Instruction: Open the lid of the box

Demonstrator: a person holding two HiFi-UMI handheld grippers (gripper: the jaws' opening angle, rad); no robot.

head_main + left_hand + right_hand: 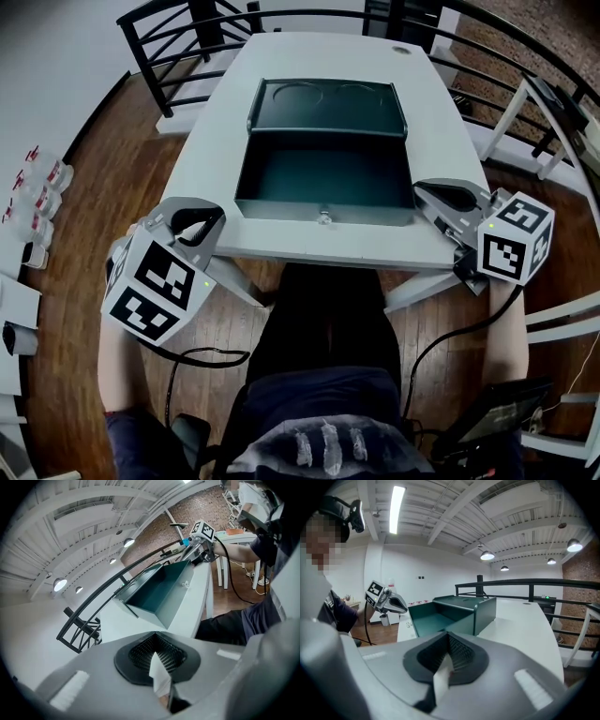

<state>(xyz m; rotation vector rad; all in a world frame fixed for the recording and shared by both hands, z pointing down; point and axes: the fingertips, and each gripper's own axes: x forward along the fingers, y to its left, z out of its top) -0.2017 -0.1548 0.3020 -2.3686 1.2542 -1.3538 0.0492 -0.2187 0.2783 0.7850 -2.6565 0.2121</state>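
Box (pixel 324 178) dark green, on white table (pixel 211 150). Lid (pixel 326 108) swung back flat on the far side, small knob (pixel 323 217) on the near wall. Left gripper (pixel 214 217) and right gripper (pixel 427 190): jaws closed, holding nothing.

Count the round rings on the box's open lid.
2. Both sit side by side on the lid: one ring on its left half, the other ring on its right half. None seems hidden.

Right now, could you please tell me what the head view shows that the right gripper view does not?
Only the head view shows the black-and-white marker cube on the right gripper, and two round recesses in the open lid. Only the right gripper view shows the round ceiling lamps. Both show the dark green box, the white table and the left gripper.
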